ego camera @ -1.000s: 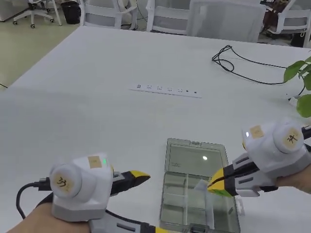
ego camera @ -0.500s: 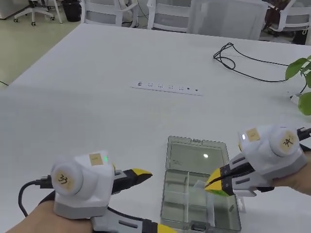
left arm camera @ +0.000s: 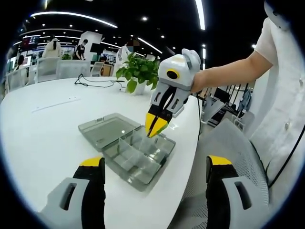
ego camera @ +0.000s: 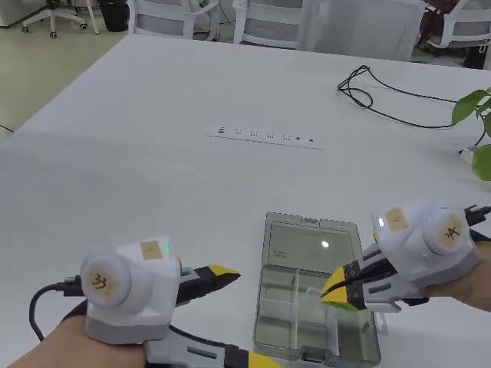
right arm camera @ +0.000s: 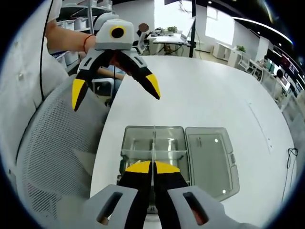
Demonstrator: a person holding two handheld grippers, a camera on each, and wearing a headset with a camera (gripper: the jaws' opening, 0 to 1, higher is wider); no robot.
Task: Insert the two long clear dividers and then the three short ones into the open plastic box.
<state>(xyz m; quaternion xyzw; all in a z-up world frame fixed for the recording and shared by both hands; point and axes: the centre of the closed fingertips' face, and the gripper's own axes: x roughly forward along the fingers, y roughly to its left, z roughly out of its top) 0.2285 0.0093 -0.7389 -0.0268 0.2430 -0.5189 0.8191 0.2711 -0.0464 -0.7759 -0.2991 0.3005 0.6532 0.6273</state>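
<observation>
The open clear plastic box (ego camera: 270, 316) lies near the table's front edge, its lid (ego camera: 303, 247) folded flat behind it. Clear dividers stand inside the box (right arm camera: 135, 143). My right gripper (ego camera: 331, 292) hangs over the box's right half, shut on a thin clear divider (ego camera: 313, 292). That divider appears edge-on as a fine line (right arm camera: 153, 143) above my shut right gripper (right arm camera: 152, 167). My left gripper (ego camera: 242, 316) is wide open just left of the box, with nothing in it. From the left gripper (left arm camera: 155, 162), the right gripper (left arm camera: 155, 130) dips its tips into the box (left arm camera: 119, 160).
A white power strip (ego camera: 265, 138) lies mid-table. A black cable (ego camera: 383, 100) coils at the back right beside a green plant (ego camera: 476, 130). White chairs (ego camera: 268, 23) line the far edge. The left gripper (right arm camera: 116, 91) faces the right one across the box.
My right gripper has sunk a little lower toward the box with the divider in it. The left gripper has held its place.
</observation>
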